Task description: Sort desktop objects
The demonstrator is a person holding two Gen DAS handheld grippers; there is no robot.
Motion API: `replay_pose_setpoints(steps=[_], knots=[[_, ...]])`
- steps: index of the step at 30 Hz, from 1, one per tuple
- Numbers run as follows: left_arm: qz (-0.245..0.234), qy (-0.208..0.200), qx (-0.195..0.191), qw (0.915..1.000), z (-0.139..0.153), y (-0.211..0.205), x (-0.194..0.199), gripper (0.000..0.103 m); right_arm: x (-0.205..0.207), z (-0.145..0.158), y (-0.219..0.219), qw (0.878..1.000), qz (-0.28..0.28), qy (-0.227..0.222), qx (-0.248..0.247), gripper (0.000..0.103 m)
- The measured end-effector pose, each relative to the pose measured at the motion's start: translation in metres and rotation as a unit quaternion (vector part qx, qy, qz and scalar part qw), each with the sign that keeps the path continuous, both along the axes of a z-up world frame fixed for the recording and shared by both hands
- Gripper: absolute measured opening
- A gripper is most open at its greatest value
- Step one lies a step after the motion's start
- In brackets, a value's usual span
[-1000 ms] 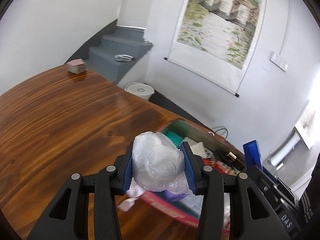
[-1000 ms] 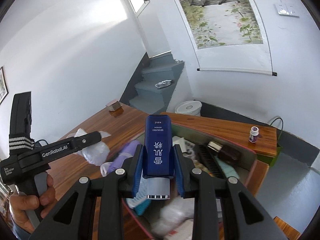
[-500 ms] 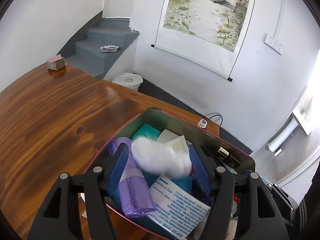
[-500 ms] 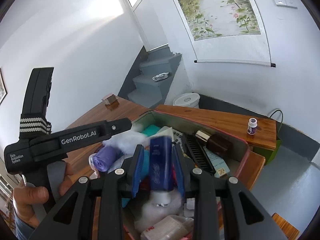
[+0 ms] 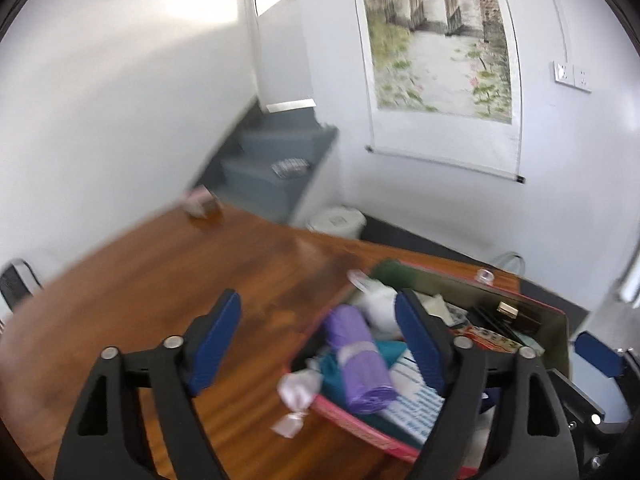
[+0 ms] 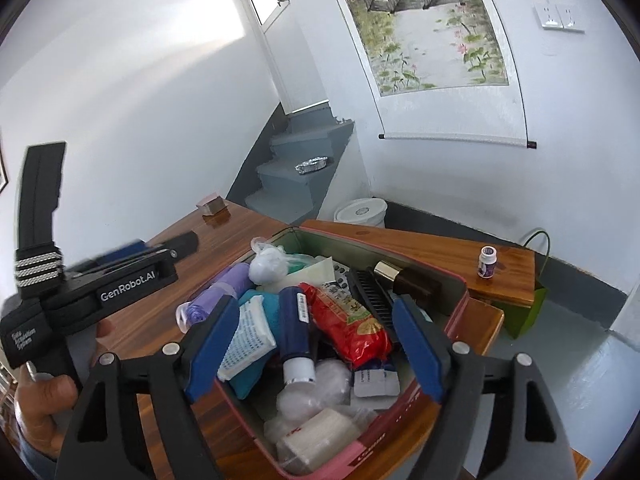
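Both grippers have just let go over the pink-rimmed box [image 6: 460,280]. The right gripper [image 6: 316,344] has been opening its jaws and now stands wide with nothing pressed between the pads; the blue tube [image 6: 294,322] it carried a moment ago lies inside the box, cap end towards the near rim, beside the red packet [image 6: 348,320]. The left gripper [image 5: 320,344] has likewise been spreading its jaws, wide and empty now, swung off towards the box's left edge over the wooden table [image 5: 160,280]; its white plastic bundle [image 6: 269,266] sits in the box's far left corner, next to the purple roll [image 6: 218,292]. Two more things sorted, I'd say. A small bottle [image 6: 488,262] beyond the box's far rim still looks unsorted
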State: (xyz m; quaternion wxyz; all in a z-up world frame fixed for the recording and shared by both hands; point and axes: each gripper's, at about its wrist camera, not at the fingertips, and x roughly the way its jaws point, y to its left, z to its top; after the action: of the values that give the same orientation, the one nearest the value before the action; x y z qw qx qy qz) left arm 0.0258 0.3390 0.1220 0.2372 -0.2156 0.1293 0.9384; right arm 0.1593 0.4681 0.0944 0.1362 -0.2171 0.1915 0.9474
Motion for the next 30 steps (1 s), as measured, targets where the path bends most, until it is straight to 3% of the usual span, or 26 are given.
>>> replay_pose_setpoints(steps=[4, 14, 19, 30], knots=[[-0.010, 0.037, 0.007, 0.9993, 0.017, -0.010, 0.020, 0.087, 0.009, 0.007, -0.007, 1.000, -0.011, 0.006, 0.004, 0.102], [-0.016, 0.050, 0.030, 0.9982, 0.030, -0.026, 0.052, 0.101, 0.034, 0.025, -0.026, 0.998, -0.042, 0.008, 0.051, 0.103], [-0.037, 0.027, 0.047, 0.9979, 0.034, -0.033, 0.060, 0.101, 0.046, 0.031, -0.034, 0.996, -0.055, 0.002, 0.070, 0.103], [-0.050, 0.021, 0.053, 0.9971, 0.038, -0.038, 0.076, 0.101, 0.063, 0.036, -0.041, 0.994, -0.072, -0.001, 0.081, 0.103]])
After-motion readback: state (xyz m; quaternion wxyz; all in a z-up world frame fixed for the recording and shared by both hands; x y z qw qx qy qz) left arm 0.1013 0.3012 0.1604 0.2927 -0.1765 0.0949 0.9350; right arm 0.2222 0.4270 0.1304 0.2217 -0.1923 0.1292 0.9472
